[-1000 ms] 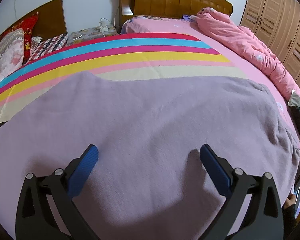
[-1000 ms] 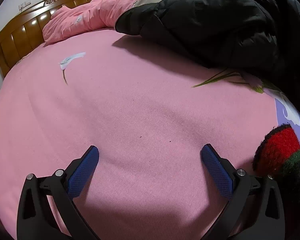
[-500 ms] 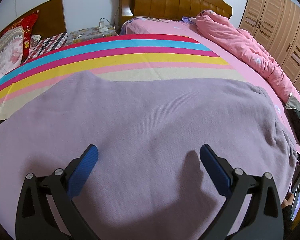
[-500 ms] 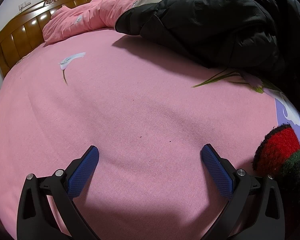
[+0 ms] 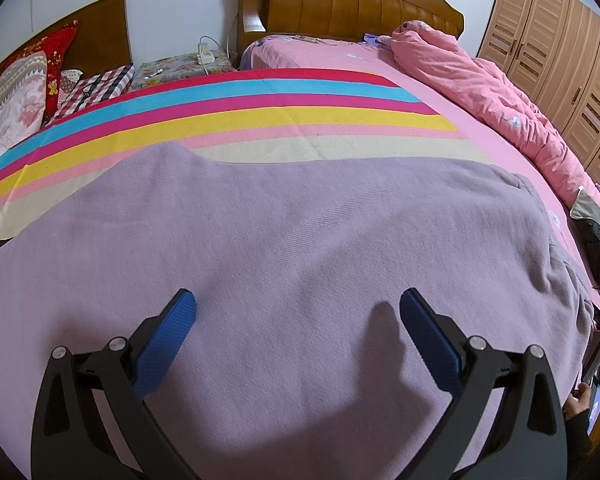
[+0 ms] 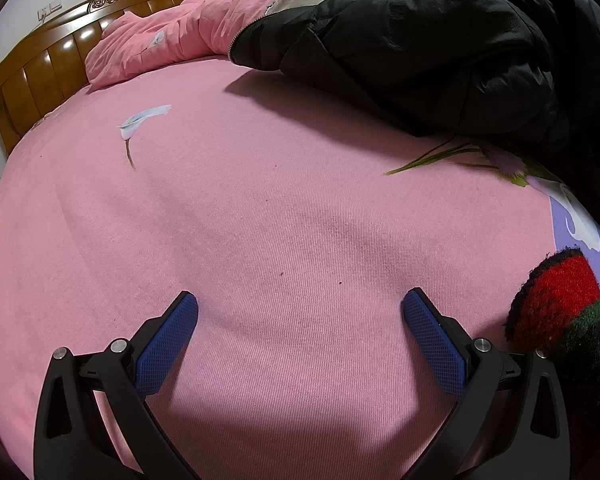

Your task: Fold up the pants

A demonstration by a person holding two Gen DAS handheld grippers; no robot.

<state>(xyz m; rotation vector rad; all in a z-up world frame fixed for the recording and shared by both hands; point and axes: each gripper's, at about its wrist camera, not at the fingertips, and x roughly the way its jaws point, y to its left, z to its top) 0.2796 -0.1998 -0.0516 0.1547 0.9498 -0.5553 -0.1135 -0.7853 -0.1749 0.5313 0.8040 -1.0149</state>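
Spreading wide and empty, the left gripper [image 5: 298, 308] is shown over lilac pants [image 5: 300, 240], the right gripper [image 6: 300, 308] over a pink bedsheet [image 6: 260, 200], both views unchanged.

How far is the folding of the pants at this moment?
Done: the lilac pants lie spread flat on the striped blanket, with no fold visible. In hand: nothing; the left tongs are open over the pants, and the right tongs are open over the pink sheet. Left: grasping and all folds.
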